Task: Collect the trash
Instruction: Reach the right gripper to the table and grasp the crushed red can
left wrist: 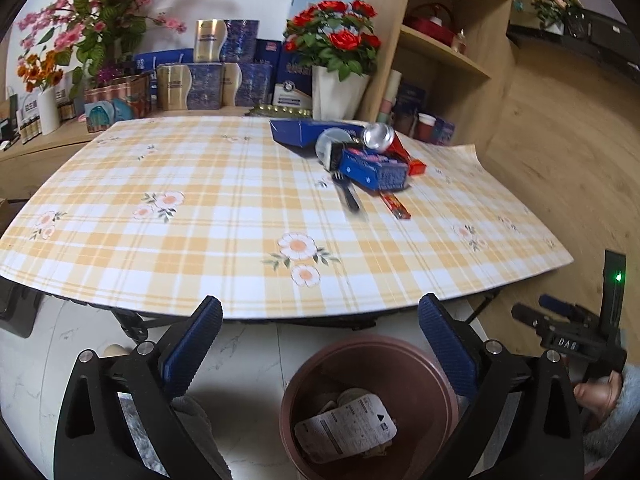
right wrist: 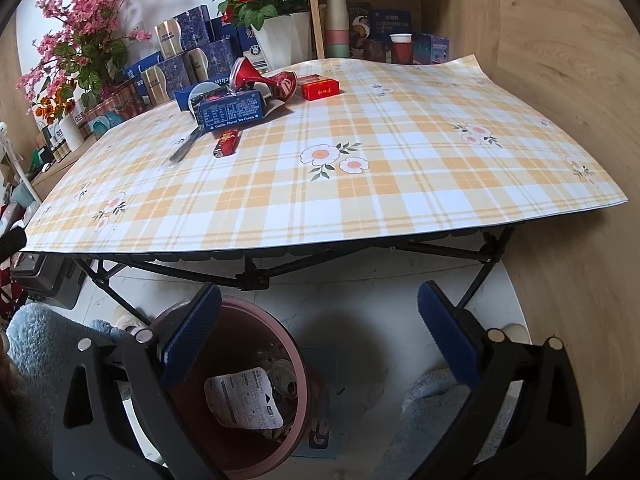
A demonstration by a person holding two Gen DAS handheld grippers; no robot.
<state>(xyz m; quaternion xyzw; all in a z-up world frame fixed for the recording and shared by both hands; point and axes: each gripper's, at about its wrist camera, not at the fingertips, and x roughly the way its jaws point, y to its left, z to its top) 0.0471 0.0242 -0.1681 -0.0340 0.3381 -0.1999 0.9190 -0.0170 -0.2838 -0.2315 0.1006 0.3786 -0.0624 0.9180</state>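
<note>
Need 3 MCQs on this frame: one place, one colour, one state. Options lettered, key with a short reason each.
1. Where is the bin?
A. on the table
B. on the floor by the table's near edge
C. on the shelf

2. What colour is the ice cream box?
A. blue
B. green
C. white

3. How is the left gripper?
A. shut on a can
B. shut on a fork
C. open, nothing between its fingers

Key: 1 B, the bin stands on the pale floor below the table edge. 2 A, its printed sides are blue. 3 C, the fingers stand wide apart over the bin.
</note>
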